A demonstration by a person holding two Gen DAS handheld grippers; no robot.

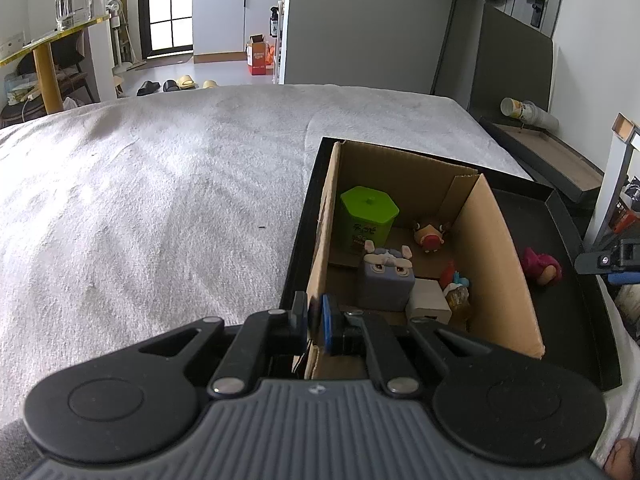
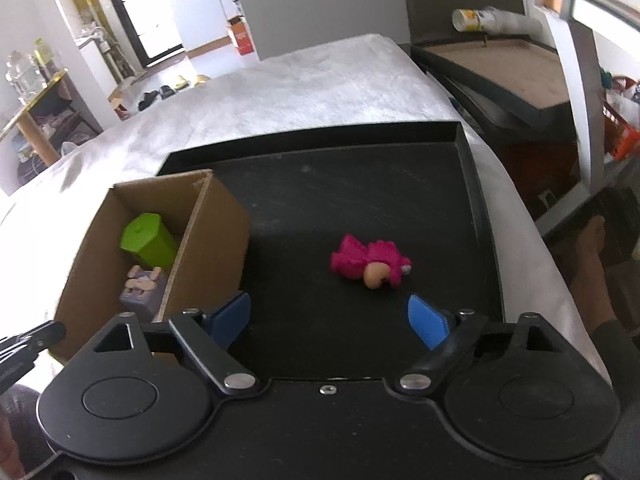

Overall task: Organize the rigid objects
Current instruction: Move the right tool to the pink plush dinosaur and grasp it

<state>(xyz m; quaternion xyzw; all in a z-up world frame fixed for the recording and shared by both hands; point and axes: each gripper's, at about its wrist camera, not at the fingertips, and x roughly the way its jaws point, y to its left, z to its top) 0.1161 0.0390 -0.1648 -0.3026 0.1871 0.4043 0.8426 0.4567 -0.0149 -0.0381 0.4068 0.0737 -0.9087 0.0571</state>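
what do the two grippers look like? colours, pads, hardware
Both alike: left gripper and right gripper have black linkage arms with silver pivot rivets, round black discs either side, and blue pads on the fingertips. Left shows a ribbed grey body. No cables visible.

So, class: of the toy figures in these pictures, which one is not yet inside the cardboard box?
The pink toy figure: it lies alone on the black tray, outside the cardboard box, in front of the open right gripper. The others sit inside the box.
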